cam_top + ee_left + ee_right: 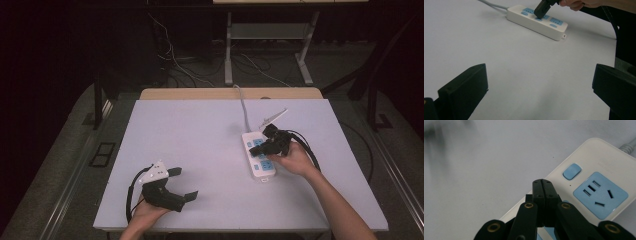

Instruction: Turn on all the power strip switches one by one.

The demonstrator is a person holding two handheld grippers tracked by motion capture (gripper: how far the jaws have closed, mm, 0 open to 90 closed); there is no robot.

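Right gripper (263, 148): jaws pressed together, nothing held between them, tips resting on a blue switch button of the white power strip (258, 156) at centre right of the high view. In the right gripper view, the closed tips (545, 185) sit just beside a second blue button (572, 171) and a blue socket (600, 195). Left gripper (183, 184): lower left, jaws wide apart over the bare table (200, 140), well apart from the strip.
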